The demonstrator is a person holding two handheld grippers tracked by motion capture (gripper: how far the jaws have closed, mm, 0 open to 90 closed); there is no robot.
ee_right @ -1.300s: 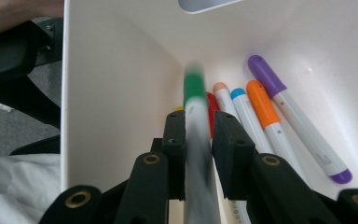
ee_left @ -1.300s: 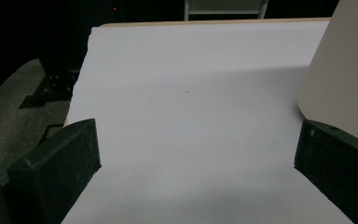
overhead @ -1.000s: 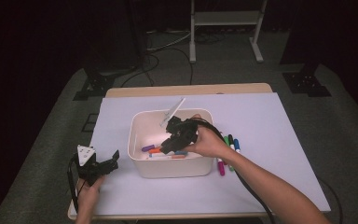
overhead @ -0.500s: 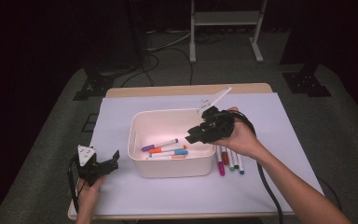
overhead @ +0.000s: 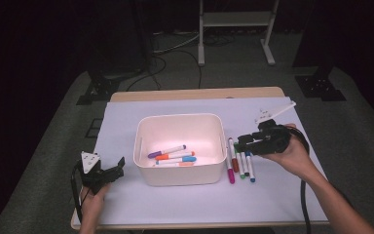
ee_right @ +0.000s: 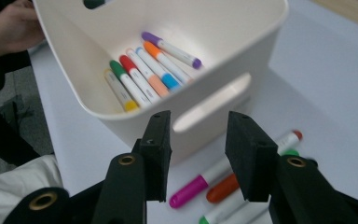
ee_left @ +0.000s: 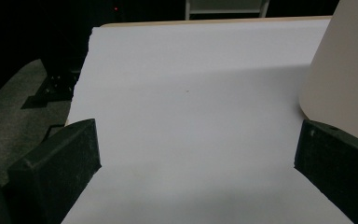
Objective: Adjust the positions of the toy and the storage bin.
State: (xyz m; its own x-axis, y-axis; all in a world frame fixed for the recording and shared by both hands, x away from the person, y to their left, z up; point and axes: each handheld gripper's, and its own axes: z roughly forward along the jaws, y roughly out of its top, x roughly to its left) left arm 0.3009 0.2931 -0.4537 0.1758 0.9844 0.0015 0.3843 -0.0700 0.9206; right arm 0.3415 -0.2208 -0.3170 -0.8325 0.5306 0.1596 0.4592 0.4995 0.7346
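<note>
Since a second ago my right gripper (overhead: 243,143) left the white bin (overhead: 179,171); its jaws have just been opening, empty, above the markers (overhead: 239,163) lying beside the bin on the desk (overhead: 195,92). Left gripper (overhead: 119,169) rests open.

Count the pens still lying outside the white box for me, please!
4 pens lie side by side on the table, right of the box: pink, brown-red, green and blue. Another might hide under the right gripper.
</note>
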